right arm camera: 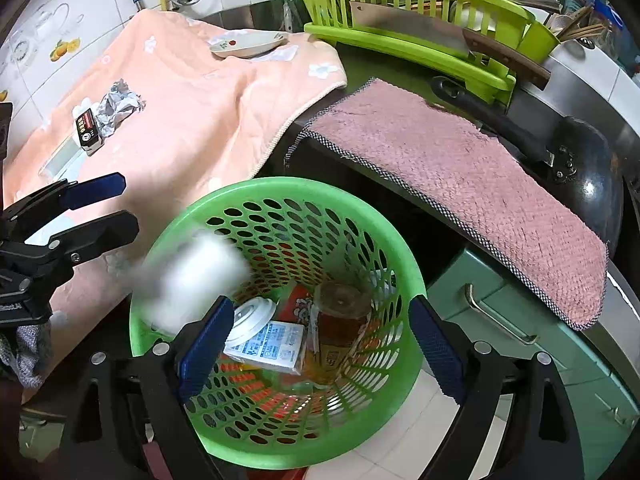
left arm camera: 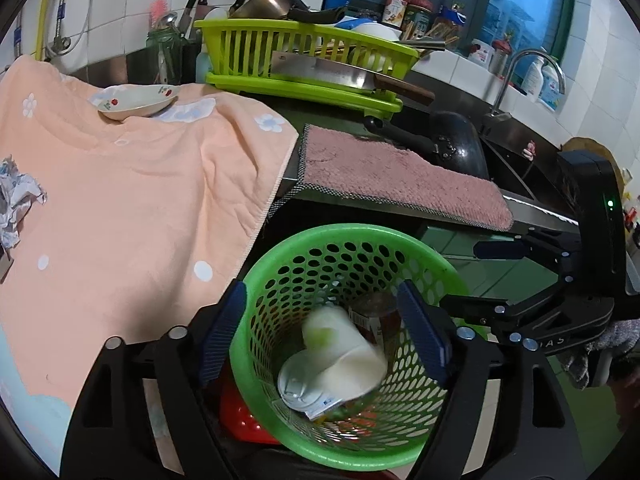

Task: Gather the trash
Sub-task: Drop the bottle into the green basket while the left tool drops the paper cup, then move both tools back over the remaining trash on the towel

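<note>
A green perforated trash basket [left arm camera: 280, 252] [right arm camera: 304, 192] stands below the counter edge. Both grippers hover over it, jaws open. A blurred white paper cup [left arm camera: 340, 352] [right arm camera: 196, 276] is in the air, falling into the basket, free of both grippers. Inside lie a white lid [right arm camera: 254, 314], a small carton [right arm camera: 272, 346] and a brown bottle [right arm camera: 340, 316]. My left gripper [left arm camera: 324, 336] also shows in the right wrist view [right arm camera: 108, 204]. My right gripper [right arm camera: 324, 344] also shows in the left wrist view [left arm camera: 480, 276]. Crumpled foil [right arm camera: 118, 106] [left arm camera: 16, 204] and a small black box [right arm camera: 86, 130] lie on the peach towel [right arm camera: 192, 112].
A dish [left arm camera: 136, 102] sits on the towel's far edge. A pink mat [left arm camera: 400, 172] drapes over the counter edge. A lime dish rack [left arm camera: 304, 44] with a cleaver [left arm camera: 340, 74], a black pan [left arm camera: 452, 140] and the sink tap [left arm camera: 532, 68] stand behind. Green drawers [right arm camera: 520, 320] lie beside the basket.
</note>
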Tool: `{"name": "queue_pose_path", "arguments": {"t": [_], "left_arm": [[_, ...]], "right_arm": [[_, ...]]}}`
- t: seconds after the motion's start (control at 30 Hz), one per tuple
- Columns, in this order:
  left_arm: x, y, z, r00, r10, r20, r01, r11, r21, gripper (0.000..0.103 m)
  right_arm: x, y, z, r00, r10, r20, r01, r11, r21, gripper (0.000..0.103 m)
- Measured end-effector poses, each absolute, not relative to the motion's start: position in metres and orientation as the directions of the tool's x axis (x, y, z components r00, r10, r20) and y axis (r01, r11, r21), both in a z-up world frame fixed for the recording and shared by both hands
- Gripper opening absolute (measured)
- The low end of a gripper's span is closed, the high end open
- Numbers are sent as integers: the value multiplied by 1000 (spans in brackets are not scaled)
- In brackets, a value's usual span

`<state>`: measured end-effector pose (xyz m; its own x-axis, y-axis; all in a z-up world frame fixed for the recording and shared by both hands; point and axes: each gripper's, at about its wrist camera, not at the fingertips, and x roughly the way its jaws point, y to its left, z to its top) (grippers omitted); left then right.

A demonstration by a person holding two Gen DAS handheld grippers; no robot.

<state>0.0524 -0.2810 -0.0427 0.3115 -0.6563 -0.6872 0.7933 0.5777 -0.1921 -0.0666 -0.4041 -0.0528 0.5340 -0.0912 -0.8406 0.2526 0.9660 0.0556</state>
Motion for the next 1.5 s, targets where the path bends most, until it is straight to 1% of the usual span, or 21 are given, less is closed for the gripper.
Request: {"name": "queue_pose_path", "arguments": {"t": [0.37,0.67,0.9,1.5], "left_arm": [[60,-250,-30,375,-647,-664,756,628,-184,90],[80,-203,-20,457,-601,-656,690,705,-165,93],[100,-160,-18,518,-544,-660,614,774,-156,94],[156,-27,-18,648,-343,-680,354,926,-129,94]], "right_arm": [[-51,-389,-48,546,-58,-836,200,978,62,89],[-24,-358,-36,565,-21,-825,111,992,51,89],[7,-325,-25,584,36,-811,18,998,58,89],[98,-227,-15,577,182,-796,-231,971,55,89]]}}
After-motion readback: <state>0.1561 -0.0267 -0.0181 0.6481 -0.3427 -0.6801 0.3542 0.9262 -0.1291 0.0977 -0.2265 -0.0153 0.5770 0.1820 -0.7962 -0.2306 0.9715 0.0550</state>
